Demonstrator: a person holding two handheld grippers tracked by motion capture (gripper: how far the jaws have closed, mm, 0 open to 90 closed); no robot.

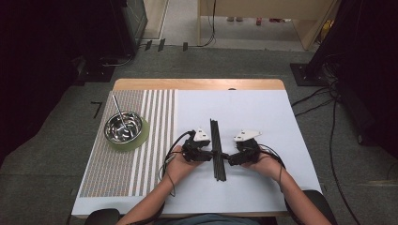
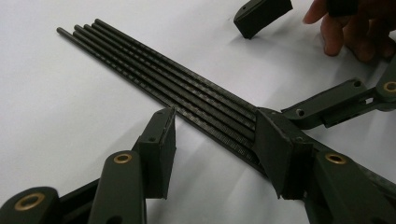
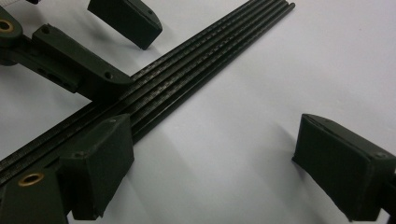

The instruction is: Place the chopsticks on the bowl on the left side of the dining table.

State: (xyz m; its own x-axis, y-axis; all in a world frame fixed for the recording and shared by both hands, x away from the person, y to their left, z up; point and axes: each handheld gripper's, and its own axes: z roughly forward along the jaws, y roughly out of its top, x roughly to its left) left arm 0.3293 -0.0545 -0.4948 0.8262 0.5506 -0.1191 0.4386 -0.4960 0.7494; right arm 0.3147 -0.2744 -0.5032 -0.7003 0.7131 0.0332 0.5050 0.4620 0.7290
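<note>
Rods (image 1: 217,149): black, thin, a bundle of about five lying side by side, flat on white table cover (image 1: 263,117), running away from the person near the table's middle. Woven carbon-like pattern visible in left gripper view (image 2: 154,77) and right gripper view (image 3: 196,56). Far ends roughly flush.

Left gripper (image 1: 210,154): held in left hand (image 1: 180,161), low over the table, approaching the bundle from its left side. Jaws about half spread. In left gripper view, one jaw standing on the near side of the rods with a sliver of white cover between pad and bundle; other jaw resting over the rods' top at the far side. Not clamped; rods lying between and under the jaws, not lifted.

Right gripper (image 1: 227,159): held in right hand (image 1: 265,164), meeting the bundle from its right side, opposite the left gripper. Jaws wide apart in right gripper view: one jaw sitting at the edge of the rods, apparently touching; other jaw well off on bare white cover. Nothing gripped.

Both grippers close together at the same stretch of the bundle, nearer its near end.

Elsewhere: steel bowl (image 1: 123,127) on green round mat (image 1: 141,138), left part of table, on striped placemat (image 1: 122,159). Thin metal stick (image 1: 119,111) leaning out of the bowl toward the far left. Well apart from the rods.
</note>
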